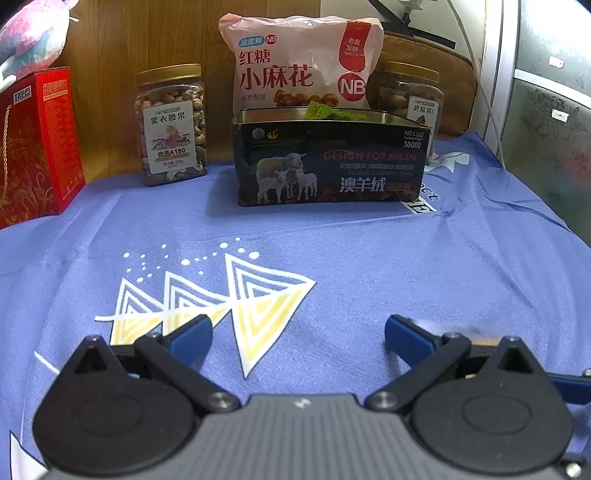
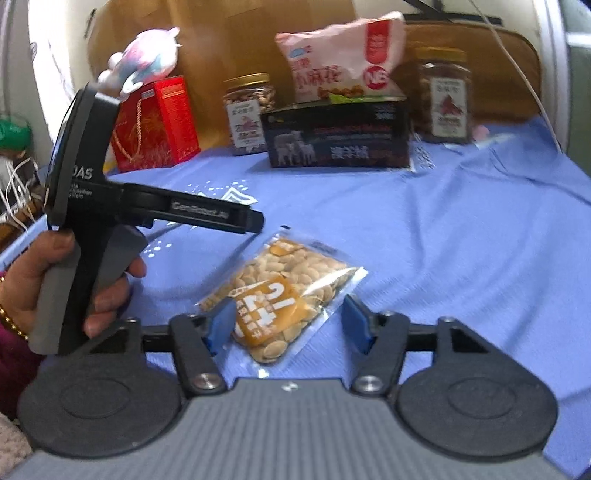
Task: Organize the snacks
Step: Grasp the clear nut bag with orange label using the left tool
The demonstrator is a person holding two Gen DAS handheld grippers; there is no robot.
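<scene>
A clear packet of pale nuts with an orange label (image 2: 280,299) lies on the blue cloth (image 2: 443,240). My right gripper (image 2: 290,326) is open, its blue pads on either side of the packet's near end; I cannot tell if they touch it. My left gripper (image 1: 299,338) is open and empty, low over the cloth (image 1: 369,258). It also shows in the right wrist view (image 2: 255,221), held by a hand at left. A dark open tin with sheep on it (image 1: 328,162) stands at the back with a green packet (image 1: 332,112) inside.
Behind the tin leans a pink snack bag (image 1: 303,62). A nut jar (image 1: 171,125) stands to its left and another jar (image 1: 413,99) to its right. A red box (image 1: 37,144) with a plush toy (image 1: 33,29) on it stands at far left.
</scene>
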